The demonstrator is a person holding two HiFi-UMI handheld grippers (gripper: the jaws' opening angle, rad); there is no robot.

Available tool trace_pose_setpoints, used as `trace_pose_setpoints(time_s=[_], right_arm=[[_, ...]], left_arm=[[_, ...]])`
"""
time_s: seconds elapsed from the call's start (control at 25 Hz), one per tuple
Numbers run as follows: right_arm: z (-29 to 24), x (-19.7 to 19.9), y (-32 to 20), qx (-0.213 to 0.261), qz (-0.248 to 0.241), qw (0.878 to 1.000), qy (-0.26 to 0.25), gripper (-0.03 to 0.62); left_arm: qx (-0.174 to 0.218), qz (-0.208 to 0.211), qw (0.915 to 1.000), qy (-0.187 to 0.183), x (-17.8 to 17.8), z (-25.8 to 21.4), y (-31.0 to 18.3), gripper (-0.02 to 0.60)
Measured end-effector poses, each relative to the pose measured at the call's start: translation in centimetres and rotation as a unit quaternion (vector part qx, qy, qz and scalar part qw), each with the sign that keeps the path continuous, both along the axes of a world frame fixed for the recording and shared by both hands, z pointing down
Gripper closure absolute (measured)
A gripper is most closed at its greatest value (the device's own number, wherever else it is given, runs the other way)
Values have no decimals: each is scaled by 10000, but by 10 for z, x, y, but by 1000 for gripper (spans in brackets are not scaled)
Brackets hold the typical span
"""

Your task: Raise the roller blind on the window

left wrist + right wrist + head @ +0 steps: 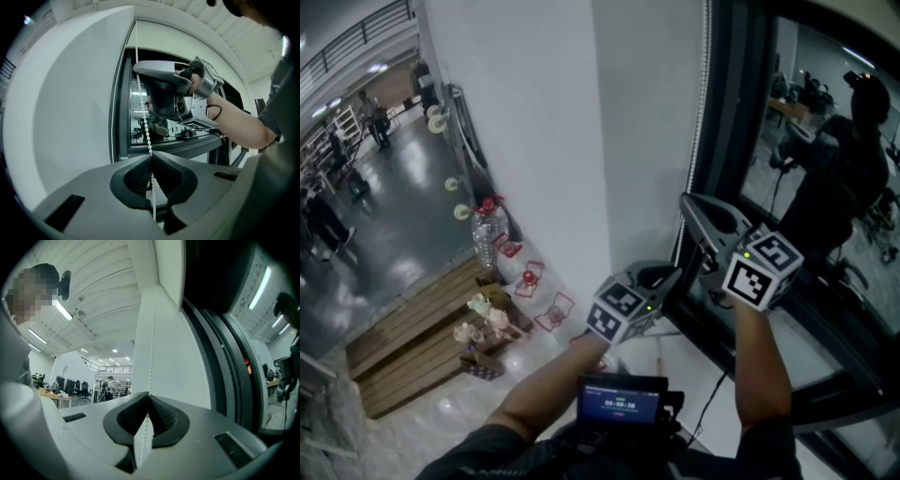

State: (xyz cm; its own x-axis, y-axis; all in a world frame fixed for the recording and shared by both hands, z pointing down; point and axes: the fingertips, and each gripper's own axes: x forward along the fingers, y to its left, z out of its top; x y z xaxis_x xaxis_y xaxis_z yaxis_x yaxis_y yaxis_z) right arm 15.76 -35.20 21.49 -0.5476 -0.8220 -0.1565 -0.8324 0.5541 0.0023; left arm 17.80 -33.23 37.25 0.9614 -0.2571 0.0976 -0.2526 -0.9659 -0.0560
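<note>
A white bead chain (703,89) hangs along the dark window frame (727,141) beside the white wall. My right gripper (685,200) is the higher one, shut on the chain (150,348), which runs down into its closed jaws (149,395). My left gripper (677,271) sits just below, also shut on the chain (144,119), with the beads passing between its pads (151,158). In the left gripper view, the right gripper (161,91) shows above on the same chain. I cannot make out the blind's fabric for certain.
The window glass (834,178) is dark and mirrors a person. Far below on the left lie wooden planks (422,328), a water bottle (485,234) and small red items (530,278). A small screen (622,401) sits at my chest. People stand in the distance (375,117).
</note>
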Motion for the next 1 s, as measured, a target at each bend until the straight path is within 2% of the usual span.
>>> trace_pose_setpoints(time_s=[0.24, 0.36, 0.52, 0.6, 0.72, 0.88, 1.0], right_arm=[[55, 2, -5, -503, -7, 9987, -101, 594], [60, 7, -4, -501, -9, 9985, -214, 594], [60, 9, -3, -514, 10, 9985, -201, 594], [60, 11, -2, -520, 16, 9984, -220, 594], [60, 13, -1, -508, -15, 9985, -225, 594], [59, 12, 1, -474, -117, 9983, -304, 594], [59, 6, 1, -473, -183, 9984, -265, 594]], left_arm=[[-353, -63, 9985, -402, -1, 52, -2, 580], [-368, -118, 9986, -349, -2, 56, -5, 580], [-647, -178, 9974, -268, -13, 55, -8, 574], [-750, -221, 9968, -170, -24, 50, -10, 501], [-753, -269, 9965, 224, -43, 20, -12, 485], [-136, -223, 9955, 911, -57, -66, -2, 485], [92, -225, 9917, 1260, -58, -121, -1, 485]])
